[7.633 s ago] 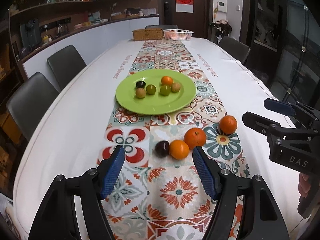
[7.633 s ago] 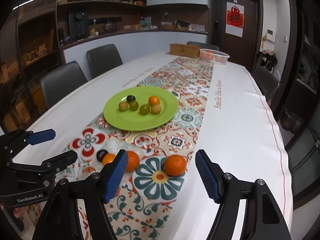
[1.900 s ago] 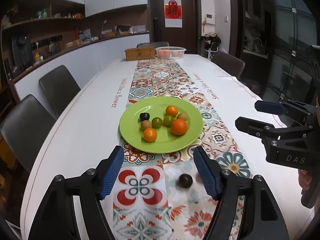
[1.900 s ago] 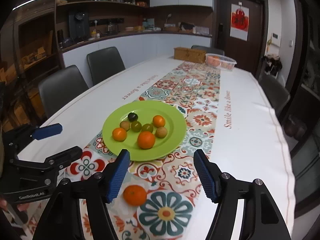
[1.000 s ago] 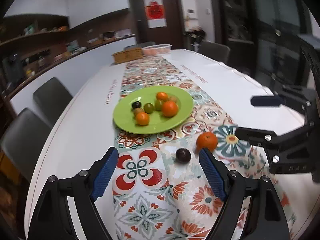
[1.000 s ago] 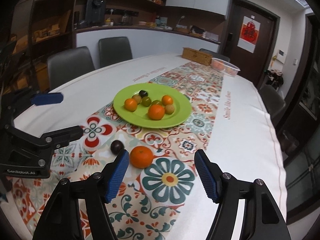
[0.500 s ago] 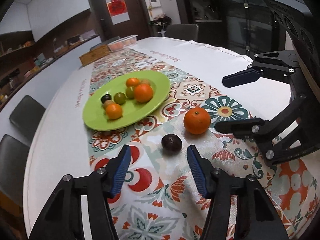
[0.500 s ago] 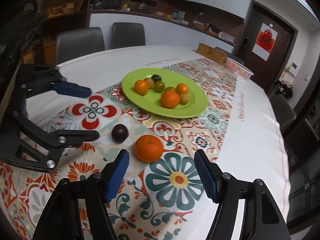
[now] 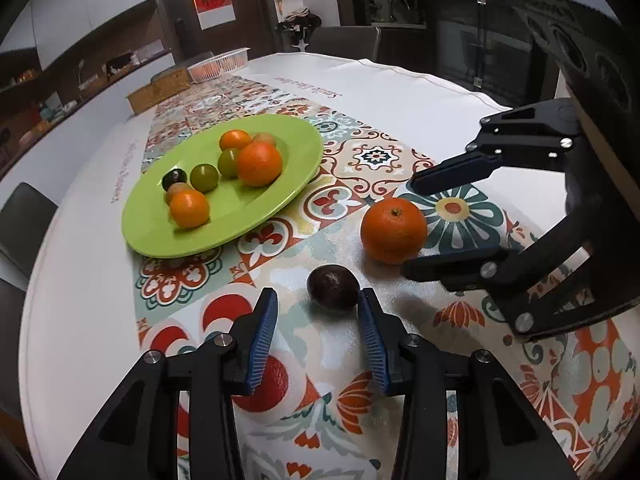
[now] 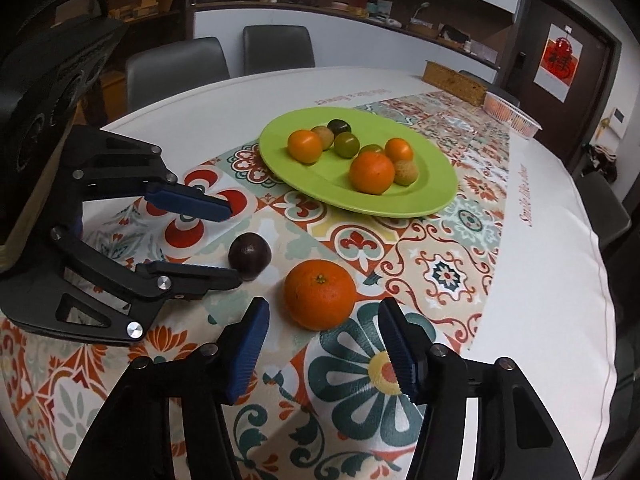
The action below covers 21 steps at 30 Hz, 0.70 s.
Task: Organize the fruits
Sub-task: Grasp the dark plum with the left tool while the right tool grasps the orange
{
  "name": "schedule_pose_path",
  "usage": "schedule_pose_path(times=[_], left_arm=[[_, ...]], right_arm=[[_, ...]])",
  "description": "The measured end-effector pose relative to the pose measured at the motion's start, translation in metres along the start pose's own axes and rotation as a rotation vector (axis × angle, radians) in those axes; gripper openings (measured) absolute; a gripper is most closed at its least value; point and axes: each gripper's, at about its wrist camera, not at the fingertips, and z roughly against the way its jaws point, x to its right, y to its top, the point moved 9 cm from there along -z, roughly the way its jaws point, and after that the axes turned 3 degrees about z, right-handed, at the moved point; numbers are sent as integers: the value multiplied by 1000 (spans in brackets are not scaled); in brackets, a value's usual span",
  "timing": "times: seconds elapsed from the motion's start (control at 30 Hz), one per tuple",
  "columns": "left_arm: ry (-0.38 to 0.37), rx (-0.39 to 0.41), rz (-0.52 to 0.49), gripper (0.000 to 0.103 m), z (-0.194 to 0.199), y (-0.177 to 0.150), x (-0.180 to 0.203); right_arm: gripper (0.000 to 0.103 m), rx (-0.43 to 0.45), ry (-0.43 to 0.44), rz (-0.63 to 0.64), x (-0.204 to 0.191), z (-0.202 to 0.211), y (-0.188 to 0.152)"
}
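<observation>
A dark plum point(image 9: 333, 286) lies on the patterned runner between the fingertips of my left gripper point(image 9: 318, 299). The jaws are closing; the right pad is almost at its skin, and a gap shows on the left. An orange point(image 10: 320, 294) rests beside it, between the tips of my right gripper point(image 10: 322, 309), whose jaws are also closing with gaps on both sides. From the other side I see the plum point(image 10: 250, 256) in the left gripper point(image 10: 233, 245) and the orange point(image 9: 394, 230) in the right gripper point(image 9: 408, 226). The green plate point(image 9: 280, 196) beyond holds several small fruits.
A pink basket point(image 9: 218, 65) and a wooden box point(image 9: 158, 92) stand at the far end of the white table. Grey chairs point(image 10: 276, 50) line its left side. The two grippers are close together, side by side.
Both grippers have sunk toward the runner and moved in on the fruits. The left jaws have narrowed a lot around the plum; the right jaws have narrowed around the orange.
</observation>
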Motion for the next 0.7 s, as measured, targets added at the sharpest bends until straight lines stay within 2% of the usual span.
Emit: schedule_pose_path(times=[0.2, 0.3, 0.37, 0.43, 0.53, 0.7], left_arm=[[-26, -15, 0, 40, -6, 2, 3], [-34, -20, 7, 38, -8, 3, 3], [-33, -22, 12, 38, -9, 4, 2], [-36, -24, 23, 37, -10, 5, 1], [-61, -33, 40, 30, -10, 5, 4], [-58, -42, 80, 29, -10, 5, 3]], right_arm=[[56, -7, 33, -5, 1, -9, 3], [50, -14, 54, -17, 2, -13, 4], [50, -24, 67, -36, 3, -17, 4], [43, -30, 93, -54, 3, -19, 2], [42, -25, 97, -67, 3, -18, 2], [42, -17, 101, -105, 5, -14, 0]])
